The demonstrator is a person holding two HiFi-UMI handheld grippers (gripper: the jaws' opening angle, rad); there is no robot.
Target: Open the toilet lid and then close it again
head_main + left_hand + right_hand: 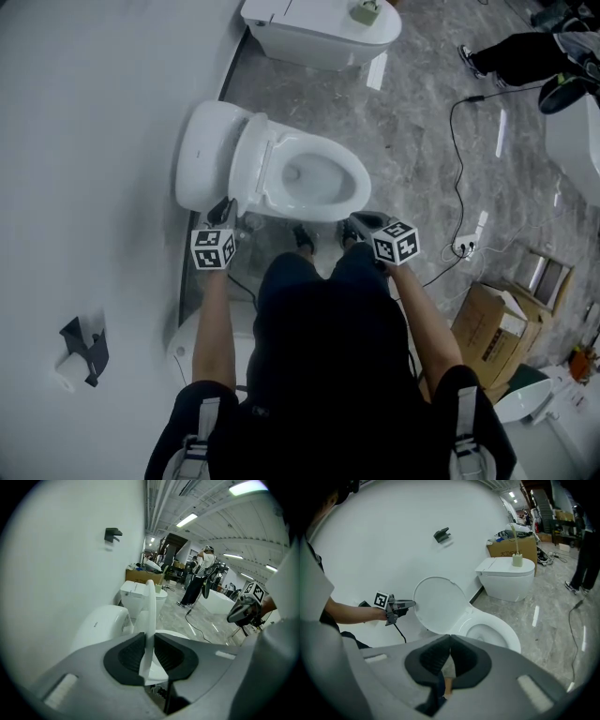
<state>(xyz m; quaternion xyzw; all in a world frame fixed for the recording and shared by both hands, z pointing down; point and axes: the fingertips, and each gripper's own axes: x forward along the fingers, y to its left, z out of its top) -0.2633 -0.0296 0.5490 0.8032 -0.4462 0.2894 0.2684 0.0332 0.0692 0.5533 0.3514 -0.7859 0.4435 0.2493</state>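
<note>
The white toilet (pixel 323 178) stands against the wall with its lid (pixel 251 161) raised upright. In the left gripper view the lid's edge (pixel 150 611) runs between the jaws of my left gripper (pixel 149 654), and the pads (pixel 131 656) close on it. The right gripper view shows the left gripper (pixel 411 604) at the left rim of the lid (pixel 438 604), above the open bowl (pixel 490 630). My right gripper (pixel 450 641) is shut with nothing in it and hangs in front of the bowl. In the head view it (pixel 361 223) is to the right of the left gripper (pixel 225 210).
A second toilet (pixel 319 28) stands further along the wall. A black cable (pixel 458 159) trails over the grey floor to a socket strip. Cardboard boxes (pixel 492 328) sit at the right. A paper holder (pixel 84 352) is on the wall. A person (pixel 199 581) stands far off.
</note>
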